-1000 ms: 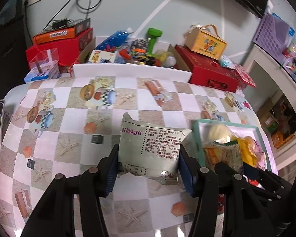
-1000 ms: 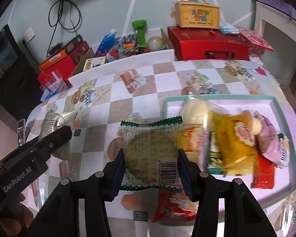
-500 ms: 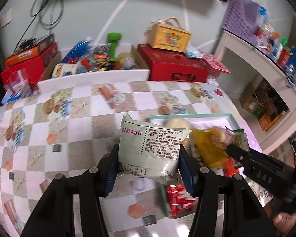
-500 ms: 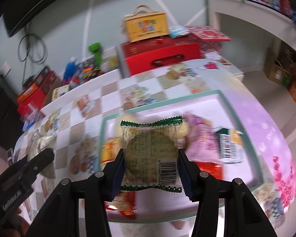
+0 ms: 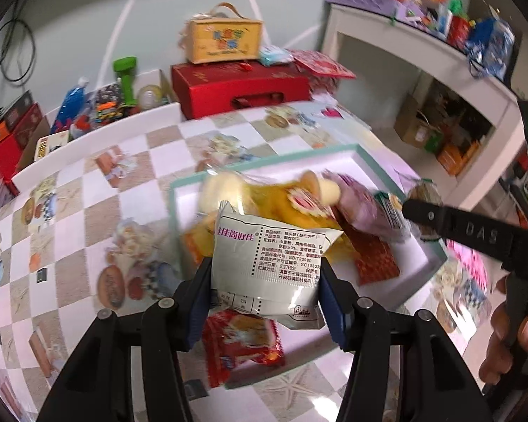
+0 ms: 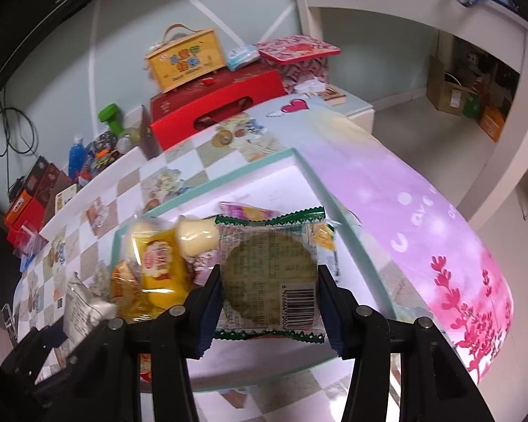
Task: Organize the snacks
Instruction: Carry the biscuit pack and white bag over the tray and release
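White snack packet [image 5: 267,267] clamped in left claw [image 5: 264,295], clear-wrapped biscuit [image 6: 269,277] clamped in right claw [image 6: 269,302], both above tray [image 6: 299,156].

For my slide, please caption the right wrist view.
Right gripper holds clear green-edged biscuit packet above teal-rimmed white tray.

Left tongs [image 5: 265,295]: black plastic linkage arms, silver round screw heads at the joints, dark blue pads on the inner faces of both fingers. Right tongs [image 6: 269,304]: same black build, same silver screws and dark blue pads; seen from the left wrist, one finger bears raised letters "DAS".
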Demonstrator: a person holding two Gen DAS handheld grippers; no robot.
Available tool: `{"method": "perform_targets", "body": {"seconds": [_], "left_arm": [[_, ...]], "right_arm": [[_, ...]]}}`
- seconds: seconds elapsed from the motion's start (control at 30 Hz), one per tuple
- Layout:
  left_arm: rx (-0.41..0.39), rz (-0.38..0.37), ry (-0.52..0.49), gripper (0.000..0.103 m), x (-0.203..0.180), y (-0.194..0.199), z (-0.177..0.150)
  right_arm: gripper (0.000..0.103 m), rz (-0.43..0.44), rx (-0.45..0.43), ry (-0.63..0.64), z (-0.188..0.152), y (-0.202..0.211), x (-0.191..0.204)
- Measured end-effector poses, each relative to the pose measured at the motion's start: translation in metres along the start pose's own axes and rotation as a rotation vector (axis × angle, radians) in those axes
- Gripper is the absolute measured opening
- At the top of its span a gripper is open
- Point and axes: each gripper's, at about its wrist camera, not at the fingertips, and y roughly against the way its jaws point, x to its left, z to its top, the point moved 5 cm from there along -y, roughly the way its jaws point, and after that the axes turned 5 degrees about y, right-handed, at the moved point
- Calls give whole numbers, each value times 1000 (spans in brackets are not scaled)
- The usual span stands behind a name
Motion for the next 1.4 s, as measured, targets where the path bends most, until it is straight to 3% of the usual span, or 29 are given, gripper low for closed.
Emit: {"method": "perform_targets", "body": {"seconds": [0.47, 1.03, 1.4], "left_arm": [[36, 10, -86, 58, -28, -20, -16], [74, 28, -116, 58, -32, -39, -24], [92, -12, -95, 69, -34, -33, -25]], "right_arm": [[53, 66, 112, 59, -28, -28, 14], [54, 76, 168, 77, -40, -43, 22], [59, 65, 159, 75, -36, -38, 20]]}}
